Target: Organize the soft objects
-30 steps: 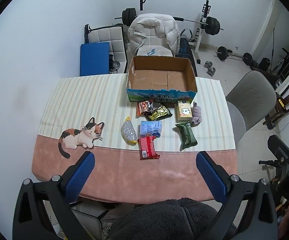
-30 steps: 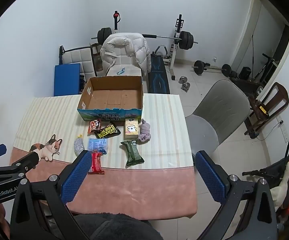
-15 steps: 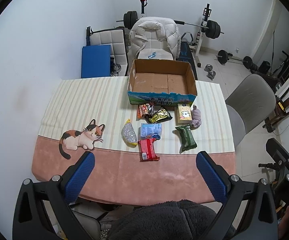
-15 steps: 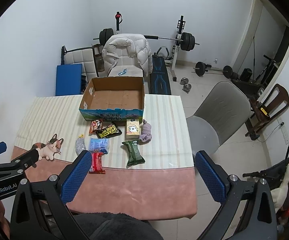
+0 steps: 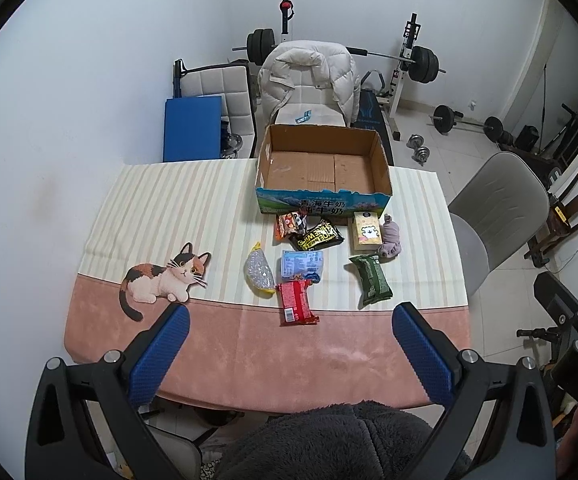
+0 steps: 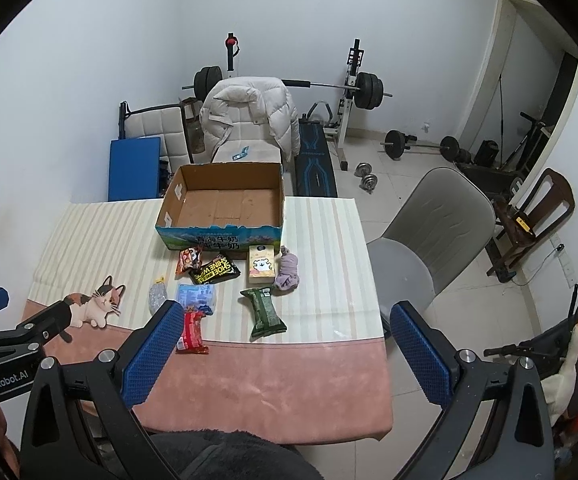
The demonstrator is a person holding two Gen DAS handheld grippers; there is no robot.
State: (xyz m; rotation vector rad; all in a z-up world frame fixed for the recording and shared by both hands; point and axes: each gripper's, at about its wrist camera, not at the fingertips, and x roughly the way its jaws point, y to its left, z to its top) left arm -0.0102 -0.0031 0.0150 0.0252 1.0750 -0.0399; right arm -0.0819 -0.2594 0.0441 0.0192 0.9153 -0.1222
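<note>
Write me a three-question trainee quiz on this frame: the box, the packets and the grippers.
1. True or false: the cardboard box already holds a packet.
2. Which item lies nearest the table's near edge: A) green packet, B) red packet, C) purple cloth?
3. Fill in: both the left gripper and the right gripper are ____ and hold nothing.

Key: 1 false; 2 B; 3 open.

The tablecloth [image 5: 177, 200] is cream-striped with a pink band toward the lower frame and a calico cat print [image 5: 165, 278] at left. The brown box [image 5: 323, 166] has a blue-green printed front. Packets: red [image 5: 296, 302], dark green [image 5: 371, 280], pale blue [image 5: 301, 264], black with yellow lettering [image 5: 319, 236].
</note>
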